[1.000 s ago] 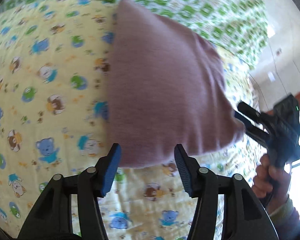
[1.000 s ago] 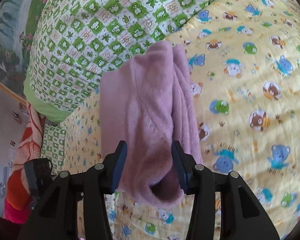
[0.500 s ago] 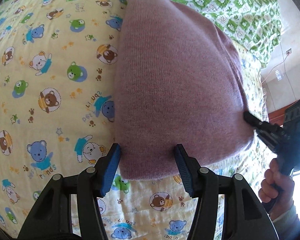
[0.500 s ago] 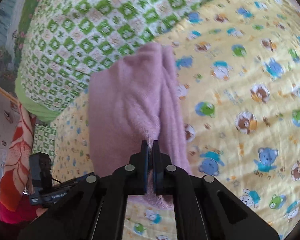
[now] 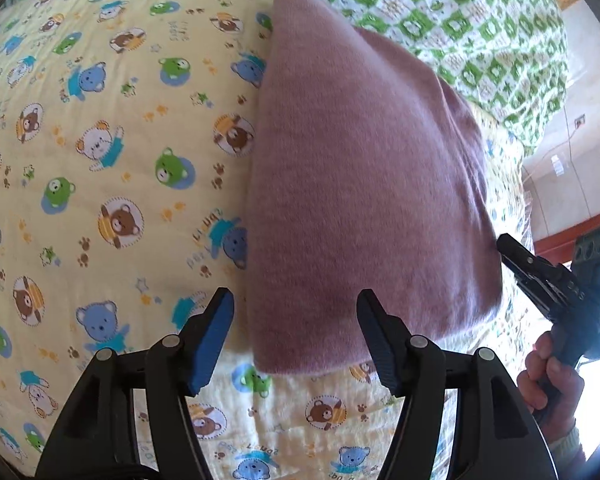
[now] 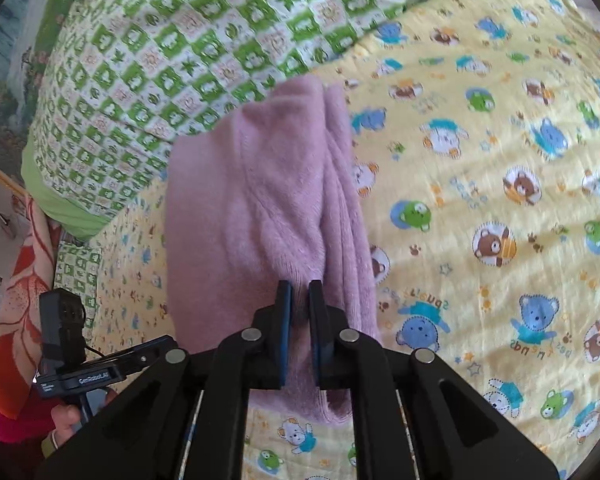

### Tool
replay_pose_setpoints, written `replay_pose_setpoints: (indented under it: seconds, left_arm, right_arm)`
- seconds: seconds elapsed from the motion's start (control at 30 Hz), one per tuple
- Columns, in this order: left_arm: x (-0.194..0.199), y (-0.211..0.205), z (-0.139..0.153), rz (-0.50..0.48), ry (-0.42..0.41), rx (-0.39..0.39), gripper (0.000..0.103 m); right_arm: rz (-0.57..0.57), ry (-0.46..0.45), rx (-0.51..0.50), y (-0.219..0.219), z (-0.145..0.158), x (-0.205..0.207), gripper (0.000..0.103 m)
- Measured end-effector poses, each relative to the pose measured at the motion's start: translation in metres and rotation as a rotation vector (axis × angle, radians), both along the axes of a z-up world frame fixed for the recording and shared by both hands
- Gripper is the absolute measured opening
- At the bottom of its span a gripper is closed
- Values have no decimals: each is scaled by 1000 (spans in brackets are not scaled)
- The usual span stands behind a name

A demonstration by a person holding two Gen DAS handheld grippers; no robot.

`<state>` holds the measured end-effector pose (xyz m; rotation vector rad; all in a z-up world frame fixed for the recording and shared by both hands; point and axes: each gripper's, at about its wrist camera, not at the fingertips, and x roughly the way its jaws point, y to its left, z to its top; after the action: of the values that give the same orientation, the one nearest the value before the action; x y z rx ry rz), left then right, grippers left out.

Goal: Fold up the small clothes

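A folded pink knit garment [image 5: 360,184] lies on a yellow bear-print sheet [image 5: 100,160]. My left gripper [image 5: 296,320] is open, its fingers on either side of the garment's near edge, holding nothing. My right gripper [image 6: 300,300] is shut on the pink garment [image 6: 252,208], pinching a fold at its near edge. The right gripper also shows in the left wrist view [image 5: 512,252] at the garment's right side. The left gripper shows in the right wrist view [image 6: 112,368], low at the left.
A green-and-white checked quilt [image 6: 172,40] lies folded along the far side of the bed, also in the left wrist view [image 5: 460,20]. A red patterned cloth [image 6: 16,288] and the floor lie past the bed's left edge.
My right gripper closed on the garment's fold from open one second ago. My left gripper stayed open and moved closer over the garment's near edge.
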<state>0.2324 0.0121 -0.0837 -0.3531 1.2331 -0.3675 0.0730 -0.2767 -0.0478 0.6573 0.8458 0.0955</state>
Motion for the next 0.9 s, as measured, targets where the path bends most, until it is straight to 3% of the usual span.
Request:
replay_pose_setpoints:
  seconds: [0.1, 0.13, 0.33, 0.53, 0.9]
  left_arm:
    - [11, 3, 4, 7, -9, 2, 66]
    - [16, 3, 5, 10, -14, 2, 67]
    - [55, 2, 14, 8, -27, -17, 73]
    - [85, 1, 3, 8, 11, -47, 80]
    - [112, -14, -17, -4, 45, -164, 80]
  right_arm:
    - [-13, -4, 12, -5, 2, 5, 53]
    - [-18, -10, 10, -7, 2, 8, 58]
    - [2, 10, 64, -13, -13, 32, 63]
    - [33, 36, 117, -17, -32, 57, 71]
    - [62, 42, 171, -22, -43, 87, 74]
